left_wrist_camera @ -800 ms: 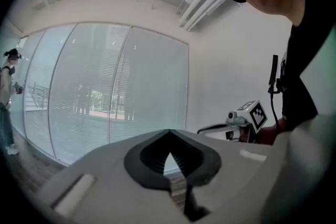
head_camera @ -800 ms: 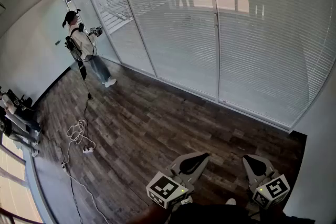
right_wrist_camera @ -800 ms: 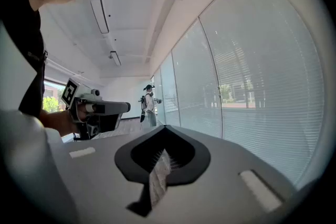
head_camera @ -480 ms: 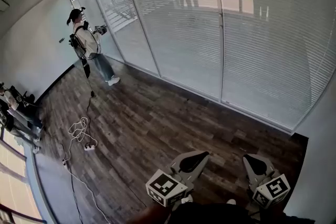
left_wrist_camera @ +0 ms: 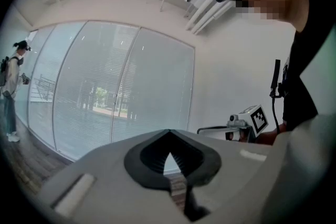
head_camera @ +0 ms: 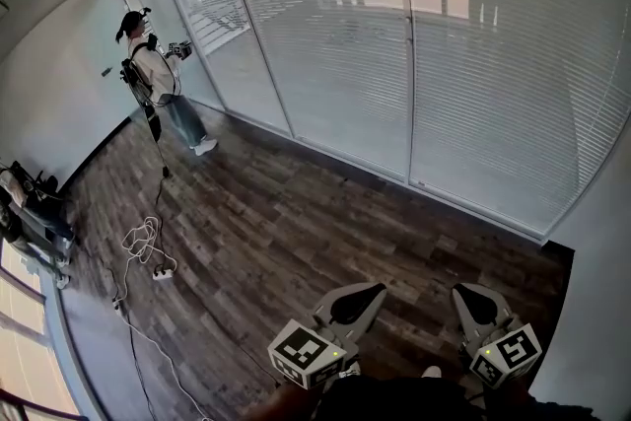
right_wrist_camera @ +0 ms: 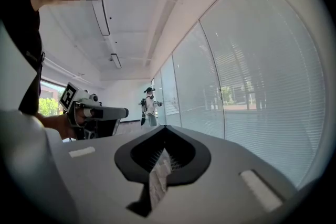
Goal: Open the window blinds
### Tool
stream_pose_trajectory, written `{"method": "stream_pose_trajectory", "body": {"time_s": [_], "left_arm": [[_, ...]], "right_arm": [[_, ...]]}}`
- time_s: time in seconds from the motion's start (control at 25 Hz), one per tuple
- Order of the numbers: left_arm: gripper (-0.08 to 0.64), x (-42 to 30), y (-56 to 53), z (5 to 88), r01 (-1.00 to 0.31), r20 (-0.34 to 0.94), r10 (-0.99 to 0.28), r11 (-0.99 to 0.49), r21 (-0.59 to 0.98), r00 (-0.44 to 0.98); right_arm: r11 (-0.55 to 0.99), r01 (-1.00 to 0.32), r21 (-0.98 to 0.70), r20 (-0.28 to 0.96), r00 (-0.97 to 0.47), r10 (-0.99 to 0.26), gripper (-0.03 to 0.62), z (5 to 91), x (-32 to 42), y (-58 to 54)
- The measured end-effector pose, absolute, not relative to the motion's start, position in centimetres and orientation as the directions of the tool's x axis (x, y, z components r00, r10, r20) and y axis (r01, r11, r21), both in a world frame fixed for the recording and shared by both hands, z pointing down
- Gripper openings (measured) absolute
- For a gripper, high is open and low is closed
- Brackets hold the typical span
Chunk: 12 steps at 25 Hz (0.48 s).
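Two tools sit low at the near edge of the wood floor [head_camera: 296, 232]: the left hand-held gripper [head_camera: 357, 303] and the right hand-held gripper [head_camera: 473, 303]. Both are level, with jaws together on nothing, likely only carried because nothing is within reach. The window blinds [head_camera: 473, 64] hang lowered along the floor's far edge, well apart from both. Another person [head_camera: 153, 79] stands by the far left corner.

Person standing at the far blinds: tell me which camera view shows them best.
The head view. It shows the person whole, from above, standing on the wood floor facing the blinds. The left gripper view catches the person only small, at its left edge; the right gripper view shows them tiny and far off.
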State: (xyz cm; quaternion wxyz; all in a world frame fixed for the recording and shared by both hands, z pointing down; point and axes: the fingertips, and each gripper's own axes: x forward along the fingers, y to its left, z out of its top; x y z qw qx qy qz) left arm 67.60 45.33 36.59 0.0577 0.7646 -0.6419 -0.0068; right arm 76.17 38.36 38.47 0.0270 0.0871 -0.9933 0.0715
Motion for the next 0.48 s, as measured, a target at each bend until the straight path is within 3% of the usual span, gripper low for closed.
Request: {"method": "stream_pose_trajectory", "body": {"time_s": [0.48], "left_arm": [[0.0,61.9,49.2,36.5,-0.969,0.038,-0.982,-0.176,0.173,0.185]], "right_arm": [[0.974,-0.164,-0.157,0.091,-0.984,-0.151,0.026,38.4,70.5,42.3]]}}
